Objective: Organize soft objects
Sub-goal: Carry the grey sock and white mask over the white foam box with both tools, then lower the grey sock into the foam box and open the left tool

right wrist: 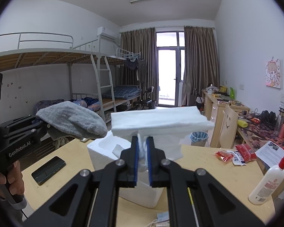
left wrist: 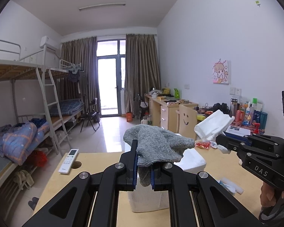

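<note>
In the left wrist view my left gripper (left wrist: 143,158) is shut on a grey knitted cloth (left wrist: 157,141), which drapes over its fingers above a white foam box (left wrist: 147,200). To the right, my right gripper (left wrist: 220,141) holds a folded white cloth (left wrist: 214,124) up over the wooden table (left wrist: 96,160). In the right wrist view the right gripper (right wrist: 142,141) is shut on the white cloth (right wrist: 161,121), which spreads flat above its fingers. The left gripper (right wrist: 46,127) carries the grey cloth (right wrist: 72,121) at the left. The foam box (right wrist: 102,151) sits open beneath both.
A remote (left wrist: 69,160) lies near a cable hole on the table's left. A black phone (right wrist: 48,169), red snack packets (right wrist: 244,152), a printed sheet (right wrist: 270,151) and a white lotion bottle (right wrist: 268,183) lie on the table. A smiley-face chair (right wrist: 228,124) and cluttered desks stand behind.
</note>
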